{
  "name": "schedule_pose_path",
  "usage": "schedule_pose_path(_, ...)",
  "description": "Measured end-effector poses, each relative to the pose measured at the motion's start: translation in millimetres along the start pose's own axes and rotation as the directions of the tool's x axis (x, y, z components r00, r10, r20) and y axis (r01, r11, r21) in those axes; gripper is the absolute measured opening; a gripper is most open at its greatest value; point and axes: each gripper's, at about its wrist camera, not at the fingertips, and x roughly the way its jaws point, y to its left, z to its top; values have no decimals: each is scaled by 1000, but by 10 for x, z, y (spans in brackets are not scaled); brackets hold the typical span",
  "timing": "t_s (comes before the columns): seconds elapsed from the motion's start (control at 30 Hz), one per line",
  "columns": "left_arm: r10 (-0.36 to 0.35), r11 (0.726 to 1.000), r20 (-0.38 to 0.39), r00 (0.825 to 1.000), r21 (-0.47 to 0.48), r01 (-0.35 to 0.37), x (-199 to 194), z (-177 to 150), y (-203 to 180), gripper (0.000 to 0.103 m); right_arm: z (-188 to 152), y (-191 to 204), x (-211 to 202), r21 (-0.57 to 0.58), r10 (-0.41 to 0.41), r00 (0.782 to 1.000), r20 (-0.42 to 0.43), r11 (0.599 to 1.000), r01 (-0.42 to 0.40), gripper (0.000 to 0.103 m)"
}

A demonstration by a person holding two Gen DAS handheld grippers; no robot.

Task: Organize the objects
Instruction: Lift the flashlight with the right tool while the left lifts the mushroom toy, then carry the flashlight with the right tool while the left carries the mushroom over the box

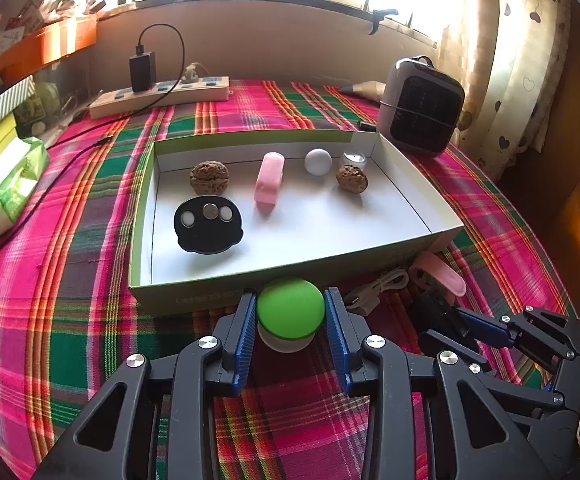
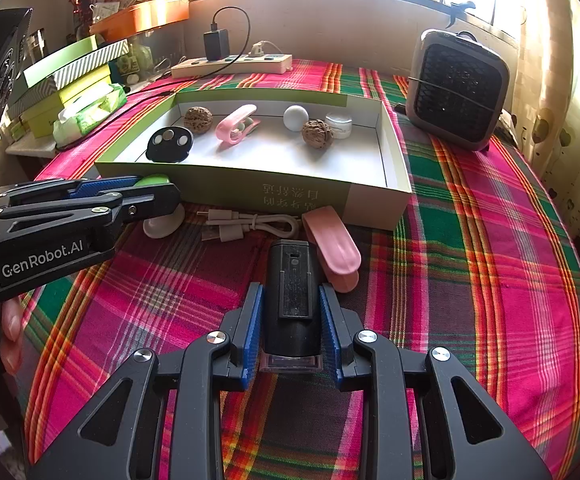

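A round knob with a green dome and white base [image 1: 290, 312] rests on the plaid cloth just in front of the shallow green box [image 1: 250, 134]. My left gripper [image 1: 291, 294] is shut on it, both blue pads against the dome; in the right wrist view that gripper [image 2: 162, 190] comes in from the left. My right gripper [image 2: 290, 289] is shut on a black oblong device [image 2: 293, 280], held lengthwise just above the cloth. Inside the box [image 2: 226, 184] lie two walnuts, a pink clip [image 1: 269, 182], a white ball, a small jar and a black disc [image 1: 208, 226].
A coiled white cable [image 2: 250, 226] and a second pink clip [image 2: 332, 248] lie between the box and my right gripper. A grey heater [image 1: 422, 108] stands at the back right, a power strip [image 1: 158, 96] along the back, a tissue pack [image 1: 6, 184] and stacked boxes at the left.
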Motion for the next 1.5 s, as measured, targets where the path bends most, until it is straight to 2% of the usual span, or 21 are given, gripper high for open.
schedule_pose_path(0.8, -7, 1000, 41, 999, 16, 6, -223, -27, -23, 32, 35, 96, -160, -22, 25, 999, 34, 999, -24, 29)
schedule_pose_path(1.27, -27, 1000, 90, 996, 11, 26, -418, 92, 7, 32, 182, 118, -319, -29, 42, 996, 78, 999, -40, 29)
schedule_pose_path(1.5, -47, 999, 82, 996, 6, 47, -393, 195, 23, 32, 294, 86, -329, -29, 45, 995, 88, 999, -43, 29)
